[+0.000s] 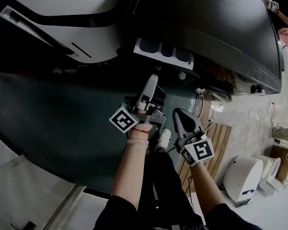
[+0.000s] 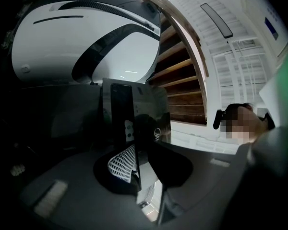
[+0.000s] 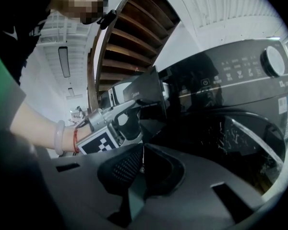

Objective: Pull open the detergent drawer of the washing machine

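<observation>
The dark washing machine (image 1: 206, 23) has its detergent drawer (image 1: 163, 51) pulled out, so the white compartments show from above. My left gripper (image 1: 153, 79) reaches up to the drawer's glossy dark front panel (image 2: 134, 109). In the left gripper view that panel stands between the jaws, which are shut (image 2: 139, 169) on it. The right gripper view shows the same grip on the panel (image 3: 149, 87) from the side. My right gripper (image 1: 185, 123) hangs lower, beside the left one, with its jaws shut (image 3: 141, 164) on nothing, in front of the round door (image 3: 240, 143).
A white and black rounded appliance (image 1: 62, 28) stands next to the washer on the left. A control knob (image 3: 273, 61) sits at the panel's far end. A wooden staircase (image 2: 182, 80) rises behind. White devices (image 1: 242, 176) and a slatted board (image 1: 221, 138) lie on the floor.
</observation>
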A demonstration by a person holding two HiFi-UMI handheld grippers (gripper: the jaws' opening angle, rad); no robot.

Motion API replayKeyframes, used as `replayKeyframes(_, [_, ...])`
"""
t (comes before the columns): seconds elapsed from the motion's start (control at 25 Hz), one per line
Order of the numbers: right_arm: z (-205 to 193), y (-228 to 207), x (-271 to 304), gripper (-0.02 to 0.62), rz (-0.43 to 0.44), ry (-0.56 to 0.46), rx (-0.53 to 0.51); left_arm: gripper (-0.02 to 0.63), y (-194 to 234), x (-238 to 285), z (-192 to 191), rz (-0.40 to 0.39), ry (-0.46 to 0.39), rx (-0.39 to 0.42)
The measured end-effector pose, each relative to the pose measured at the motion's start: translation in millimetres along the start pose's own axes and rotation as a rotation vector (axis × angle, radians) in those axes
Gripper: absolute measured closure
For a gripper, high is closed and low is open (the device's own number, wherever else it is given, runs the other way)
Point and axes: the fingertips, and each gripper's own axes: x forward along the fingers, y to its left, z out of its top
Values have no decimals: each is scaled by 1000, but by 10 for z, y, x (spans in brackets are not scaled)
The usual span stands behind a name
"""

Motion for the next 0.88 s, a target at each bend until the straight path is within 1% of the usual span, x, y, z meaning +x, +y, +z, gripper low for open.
replayKeyframes(0.16, [88, 34, -34, 583, -11, -45, 3, 522, -31, -62, -8, 2, 1, -4])
replayKeyframes(0.28, [188, 85, -57, 583, -7, -98, -7, 521, -64, -107, -23, 1, 3, -4])
replayKeyframes(0.36, [169, 78, -91, 583, -20, -82, -15, 520, -85, -139, -33, 2, 4, -5])
replayKeyframes(0.48, [223, 60, -143, 583, -35, -109, -6, 521, -112, -188, -45, 4, 6, -5])
replayKeyframes(0.64, [240, 8, -232, 583, -77, -97, -4, 521, -159, -256, -62, 5, -2, -17])
replayKeyframes(0.88, [363, 79, -314, 583, -84, -127, -7, 522, -233, -376, -104, 14, 1, -26])
